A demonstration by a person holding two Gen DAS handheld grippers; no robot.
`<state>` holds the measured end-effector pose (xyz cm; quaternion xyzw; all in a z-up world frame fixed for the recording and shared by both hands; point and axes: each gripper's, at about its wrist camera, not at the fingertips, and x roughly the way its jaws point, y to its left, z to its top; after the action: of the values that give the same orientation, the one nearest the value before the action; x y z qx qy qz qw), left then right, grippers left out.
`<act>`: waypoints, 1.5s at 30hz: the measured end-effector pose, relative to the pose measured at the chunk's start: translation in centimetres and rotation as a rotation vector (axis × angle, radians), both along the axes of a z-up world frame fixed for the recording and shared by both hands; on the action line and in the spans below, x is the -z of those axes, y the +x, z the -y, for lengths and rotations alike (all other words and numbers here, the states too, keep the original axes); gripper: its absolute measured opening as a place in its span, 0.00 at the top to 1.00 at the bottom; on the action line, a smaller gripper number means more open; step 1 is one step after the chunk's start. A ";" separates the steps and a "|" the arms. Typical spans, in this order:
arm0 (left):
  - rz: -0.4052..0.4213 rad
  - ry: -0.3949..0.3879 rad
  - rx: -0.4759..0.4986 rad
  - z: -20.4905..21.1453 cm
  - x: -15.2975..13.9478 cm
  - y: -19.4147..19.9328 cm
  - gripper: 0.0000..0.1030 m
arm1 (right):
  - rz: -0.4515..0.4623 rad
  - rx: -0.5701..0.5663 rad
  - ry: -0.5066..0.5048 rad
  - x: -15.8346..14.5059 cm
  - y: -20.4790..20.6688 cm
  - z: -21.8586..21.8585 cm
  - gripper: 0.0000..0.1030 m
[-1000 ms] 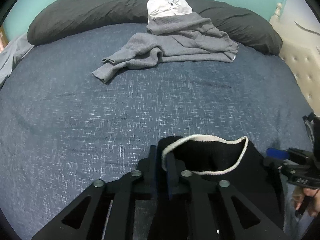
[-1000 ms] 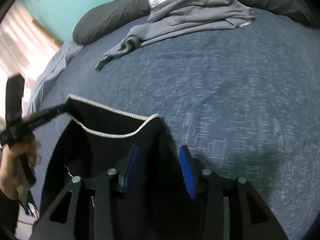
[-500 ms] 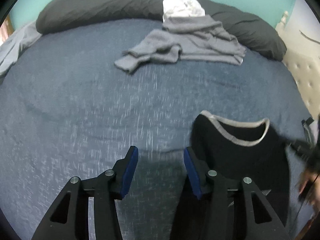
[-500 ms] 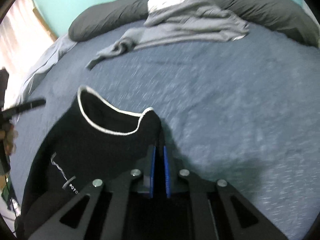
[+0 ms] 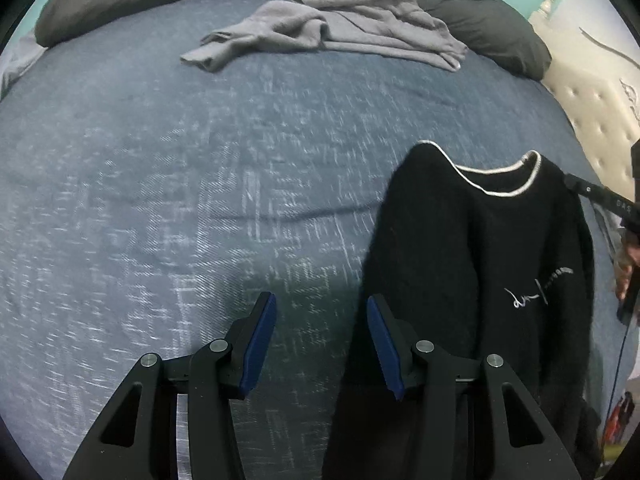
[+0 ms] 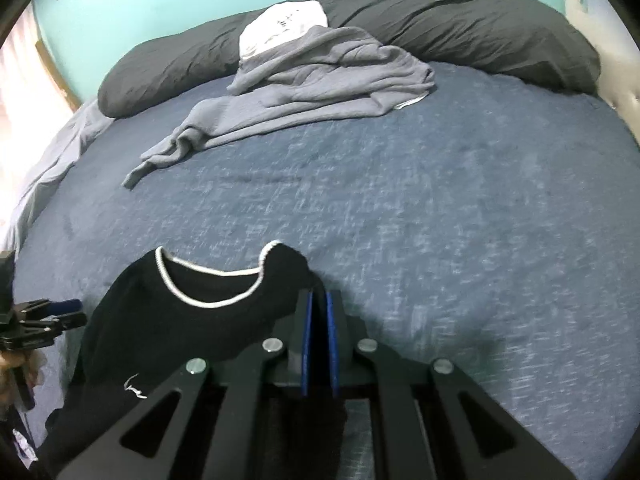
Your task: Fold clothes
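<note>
- Right gripper [image 6: 319, 322] pinches the black sweater [image 6: 192, 320] at its shoulder, holding it above the near bed edge.
- Left gripper [image 5: 321, 332] gapes wide, empty.
- Grey garment [image 6: 312, 92] lies crumpled near dark pillows [image 6: 460, 24].

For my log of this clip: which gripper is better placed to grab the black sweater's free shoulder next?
Left. The left gripper is open beside the black sweater; the right gripper is shut on its other shoulder.

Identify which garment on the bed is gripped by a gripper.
The black sweater with white-trimmed collar, its shoulder pinched by the right gripper. The crumpled grey sweatshirt and white printed garment lie untouched near the dark pillows.
</note>
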<state>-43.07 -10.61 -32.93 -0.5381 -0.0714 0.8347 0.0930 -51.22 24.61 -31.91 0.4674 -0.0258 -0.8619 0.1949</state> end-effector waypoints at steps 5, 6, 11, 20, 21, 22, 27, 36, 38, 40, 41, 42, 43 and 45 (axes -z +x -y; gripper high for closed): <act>-0.011 0.073 -0.019 0.4 0.0 -0.4 0.49 | 0.033 0.037 -0.077 0.9 0.7 -1.4 0.91; -0.016 0.080 -0.019 0.4 -0.1 -0.5 0.48 | 0.036 0.034 -0.079 1.0 0.8 -1.6 0.91; -0.030 0.124 -0.012 -0.2 -0.4 -1.1 0.47 | 0.060 0.031 -0.100 1.5 0.8 -1.9 0.90; -0.012 0.115 0.015 -2.0 0.9 -2.0 0.40 | 0.108 0.060 -0.158 2.5 0.5 -2.4 0.89; -0.009 0.110 0.020 -2.2 1.1 -2.0 0.41 | 0.108 0.056 -0.158 2.6 0.6 -2.4 0.89; -0.008 0.107 0.026 -2.4 1.2 -2.0 0.51 | 0.107 0.053 -0.159 2.6 0.6 -2.4 0.89; -0.018 0.095 0.052 -3.0 1.2 -1.9 0.87 | 0.104 0.036 -0.163 2.9 0.9 -2.4 0.89; -0.090 0.069 0.047 -2.3 -1.2 -0.7 0.92 | 0.075 0.019 -0.166 2.6 1.5 -2.5 0.89; -0.110 0.052 0.048 -2.3 -2.2 -0.5 0.92 | 0.065 0.007 -0.160 2.3 1.7 -2.4 0.89; -0.134 0.027 0.043 -2.0 -3.2 -0.3 0.93 | 0.059 -0.005 -0.145 2.1 1.8 -2.3 0.92; -0.145 0.014 0.037 -1.7 -3.7 -0.4 0.93 | 0.052 -0.010 -0.135 2.0 1.9 -2.2 0.92; -0.153 0.007 0.028 -1.4 -4.2 -0.7 0.93 | 0.038 -0.009 -0.127 1.7 2.1 -2.2 0.93; -0.160 -0.001 0.019 -1.0 -4.6 -1.0 0.93 | 0.021 -0.006 -0.118 1.4 2.2 -2.2 0.93; -0.174 -0.015 0.001 -0.4 -5.5 -1.6 0.93 | -0.018 0.003 -0.121 0.3 2.3 -2.2 0.94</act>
<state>-44.63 -10.26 -27.44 -0.4642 -0.0563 0.8788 0.0953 -48.96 26.81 -32.17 0.4471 -0.0770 -0.8632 0.2216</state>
